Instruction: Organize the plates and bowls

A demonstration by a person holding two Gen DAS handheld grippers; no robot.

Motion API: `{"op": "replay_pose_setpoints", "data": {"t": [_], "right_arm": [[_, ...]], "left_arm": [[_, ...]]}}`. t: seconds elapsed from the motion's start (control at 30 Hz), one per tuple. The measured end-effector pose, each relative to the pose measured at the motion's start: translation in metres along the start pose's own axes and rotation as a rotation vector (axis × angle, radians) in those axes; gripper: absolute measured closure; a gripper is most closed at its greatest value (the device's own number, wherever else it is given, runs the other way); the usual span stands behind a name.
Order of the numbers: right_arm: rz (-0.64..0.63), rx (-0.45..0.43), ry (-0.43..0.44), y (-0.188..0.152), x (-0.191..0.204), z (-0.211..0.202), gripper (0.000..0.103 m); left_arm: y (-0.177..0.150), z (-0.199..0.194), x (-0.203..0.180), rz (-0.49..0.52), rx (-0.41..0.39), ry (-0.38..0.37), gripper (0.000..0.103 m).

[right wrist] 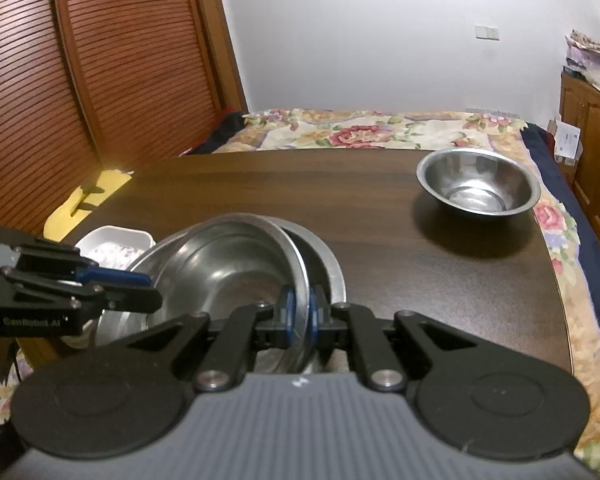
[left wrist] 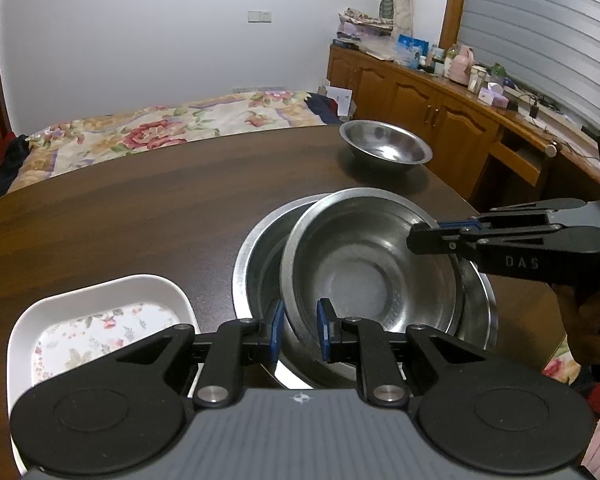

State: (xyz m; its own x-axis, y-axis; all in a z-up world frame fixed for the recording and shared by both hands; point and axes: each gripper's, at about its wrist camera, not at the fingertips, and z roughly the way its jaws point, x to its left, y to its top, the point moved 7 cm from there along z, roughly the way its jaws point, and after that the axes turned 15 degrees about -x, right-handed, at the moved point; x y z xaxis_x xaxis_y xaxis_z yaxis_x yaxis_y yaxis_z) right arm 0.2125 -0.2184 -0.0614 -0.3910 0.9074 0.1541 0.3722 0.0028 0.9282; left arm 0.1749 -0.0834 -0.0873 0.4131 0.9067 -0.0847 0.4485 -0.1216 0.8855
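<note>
A dark wooden bench (left wrist: 140, 200) carries the stack: a wide steel basin (left wrist: 256, 256) holding a tilted steel bowl (left wrist: 364, 264). Left of the basin sits a white floral dish (left wrist: 100, 320); beyond it, a lone small bowl (right wrist: 476, 184). The right tongs (right wrist: 300, 316) pinch the tilted bowl's rim; the left tongs (left wrist: 300, 328) straddle its near rim, slightly spread. Light, rigid and likely slippery, it is best held at the rim.

Upper steel bowl (left wrist: 364, 264): tilted inside larger bowl (left wrist: 260, 256), rim between jaws.
Small bowl (left wrist: 384, 148): upright, well beyond jaws.
White dish (left wrist: 100, 312): left of jaws.
</note>
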Motion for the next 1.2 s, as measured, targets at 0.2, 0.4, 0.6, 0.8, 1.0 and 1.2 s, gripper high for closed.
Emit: {"op": "replay_pose_setpoints", "data": {"t": [0.2,0.4,0.6,0.8,1.0,1.2], "right_arm": [[-0.040,0.002,0.000,0.001,0.004,0.001,0.093],[-0.085,0.010,-0.009,0.001,0.010,0.005,0.092],[-0.103,0.018,-0.006,0.001,0.013,0.010,0.091],[-0.144,0.016,-0.010,-0.001,0.019,0.012,0.090],[-0.171,0.017,-0.011,-0.001,0.022,0.012,0.089],[-0.142,-0.004,-0.004,0.002,0.021,0.010,0.086]], "left_arm": [[0.007,-0.005,0.004,-0.025,-0.033,0.000,0.083],[0.014,-0.009,0.005,-0.038,-0.057,0.000,0.083],[0.016,-0.010,0.006,-0.031,-0.078,0.001,0.083],[0.017,-0.009,0.009,-0.041,-0.089,0.005,0.083],[0.018,-0.011,0.011,-0.039,-0.102,0.015,0.083],[0.022,-0.011,0.012,-0.039,-0.112,0.015,0.083]]}}
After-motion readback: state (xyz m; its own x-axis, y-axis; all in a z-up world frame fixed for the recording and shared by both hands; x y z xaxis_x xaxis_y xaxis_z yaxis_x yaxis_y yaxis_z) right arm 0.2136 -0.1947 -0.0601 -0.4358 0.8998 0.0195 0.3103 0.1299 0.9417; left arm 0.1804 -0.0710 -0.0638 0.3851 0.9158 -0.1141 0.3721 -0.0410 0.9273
